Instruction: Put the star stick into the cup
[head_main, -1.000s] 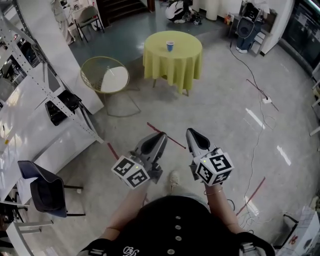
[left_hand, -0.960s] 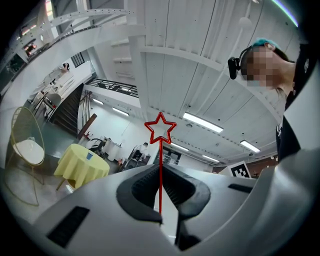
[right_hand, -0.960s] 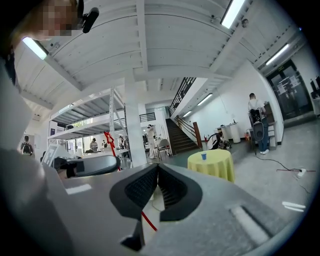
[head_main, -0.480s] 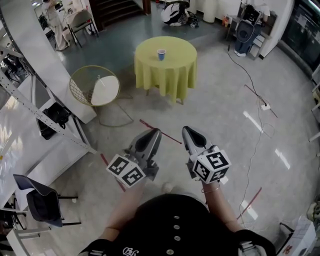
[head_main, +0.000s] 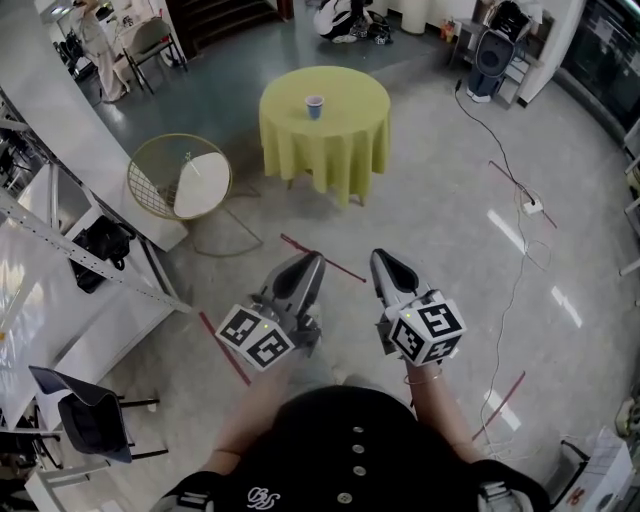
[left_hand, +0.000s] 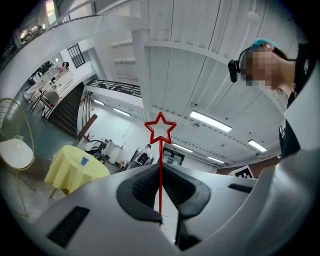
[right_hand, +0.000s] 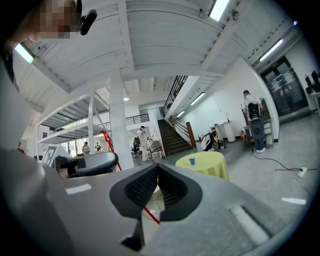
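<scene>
A thin red star stick (left_hand: 160, 127) stands up between the pads of my left gripper (left_hand: 161, 167), which is shut on its shaft; the star head sits above the jaws. In the head view the left gripper (head_main: 305, 266) and right gripper (head_main: 385, 262) are held side by side over the floor, pointing ahead. The right gripper (right_hand: 157, 167) is shut with nothing in it. A small blue cup (head_main: 315, 106) stands upright on a round table with a yellow cloth (head_main: 330, 135), several steps ahead. From the left gripper view the cup (left_hand: 85, 161) is at the lower left; the right gripper view has the cup (right_hand: 192, 161) right of centre.
A round wire chair with a white seat (head_main: 180, 182) stands left of the table. White shelving (head_main: 70, 250) and a dark chair (head_main: 80, 415) line the left side. Red tape strips (head_main: 325, 260) and a cable (head_main: 520, 195) lie on the glossy floor.
The table and cup have shifted left in the head view and look slightly nearer. Both grippers keep the same pose, the left still shut on the stick.
</scene>
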